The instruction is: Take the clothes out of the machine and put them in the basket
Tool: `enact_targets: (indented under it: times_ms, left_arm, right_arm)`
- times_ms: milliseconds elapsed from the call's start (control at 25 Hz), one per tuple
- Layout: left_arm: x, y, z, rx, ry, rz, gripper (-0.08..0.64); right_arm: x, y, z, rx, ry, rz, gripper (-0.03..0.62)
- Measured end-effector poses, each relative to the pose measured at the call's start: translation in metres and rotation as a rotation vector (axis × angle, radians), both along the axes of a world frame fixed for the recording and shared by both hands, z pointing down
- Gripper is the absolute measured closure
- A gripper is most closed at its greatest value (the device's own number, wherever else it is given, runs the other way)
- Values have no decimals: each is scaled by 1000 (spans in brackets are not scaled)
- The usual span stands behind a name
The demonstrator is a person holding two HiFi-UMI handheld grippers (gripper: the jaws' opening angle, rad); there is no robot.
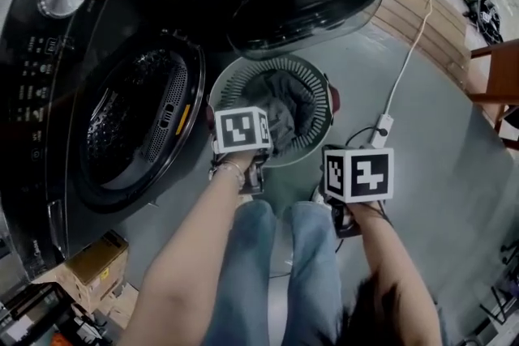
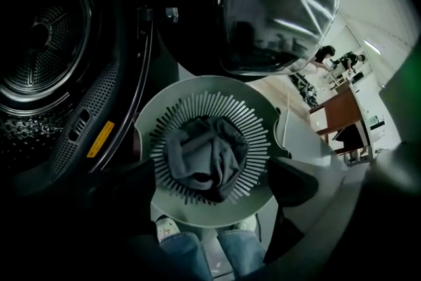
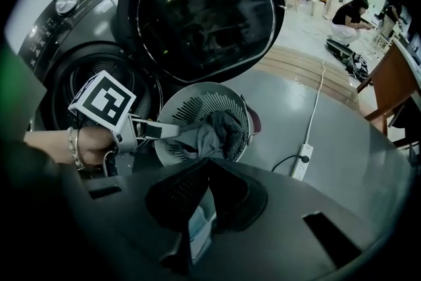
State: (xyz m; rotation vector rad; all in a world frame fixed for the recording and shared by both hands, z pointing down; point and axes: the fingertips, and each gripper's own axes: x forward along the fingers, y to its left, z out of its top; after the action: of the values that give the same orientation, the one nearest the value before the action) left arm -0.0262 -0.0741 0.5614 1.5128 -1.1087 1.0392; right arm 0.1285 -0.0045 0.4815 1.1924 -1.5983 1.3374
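While leaning over the machine (image 1: 49,134), easy to misread the drum (image 1: 122,126): looks dark and bare from above, yet cannot rule out a piece left deep inside, so risks calling the job done too soon. Next, the door (image 1: 304,0): hangs open just above the basket (image 1: 243,70), so could clip a gripper on its way up or take a knock from an elbow on a reach toward the drum. Then the basket itself: sits on the floor right before the machine and near the knees and shoes, and might tip or slide if nudged by a leg or hooked by a jaw. Inside it, the clothes (image 1: 285,111): a grey bundle heaped toward one side, apt to snag on a finger and come back out, or to spill over the rim. Holds nothing in the left gripper (image 2: 209,174): fingers spread wide above the bundle with no cloth pinched, so little danger there unless lowered into the heap. Holds nothing in the right gripper (image 3: 204,164) either: fingers clenched together, useless for a grab until parted, so would only push cloth about inside the drum. Smallest, the power strip (image 1: 383,126) and its cord on the floor to the right: may catch a foot.
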Motion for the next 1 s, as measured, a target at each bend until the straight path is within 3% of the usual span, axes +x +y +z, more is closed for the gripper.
enact_targets:
  times_ms: [160, 320, 680, 800, 920, 1000]
  left_arm:
    - [-8, 13, -40, 4, 9, -48, 54]
    - [-7, 27, -81, -10, 73, -114, 54]
    - [-39, 19, -153, 109, -75, -30, 54]
    - [-27, 29, -178, 104, -9, -28, 54]
    - [-24, 39, -206, 128, -18, 10, 54]
    - [-16, 41, -225, 157, 22, 20, 54]
  right_arm:
    - [-3, 2, -37, 7, -9, 15, 591]
    - [-1, 3, -75, 20, -6, 24, 591]
    - [-1, 13, -143, 51, 20, 15, 591]
    - [-5, 15, -166, 68, 22, 4, 591]
    - [-8, 16, -189, 96, 30, -13, 591]
    - [-9, 18, -203, 107, 32, -17, 591]
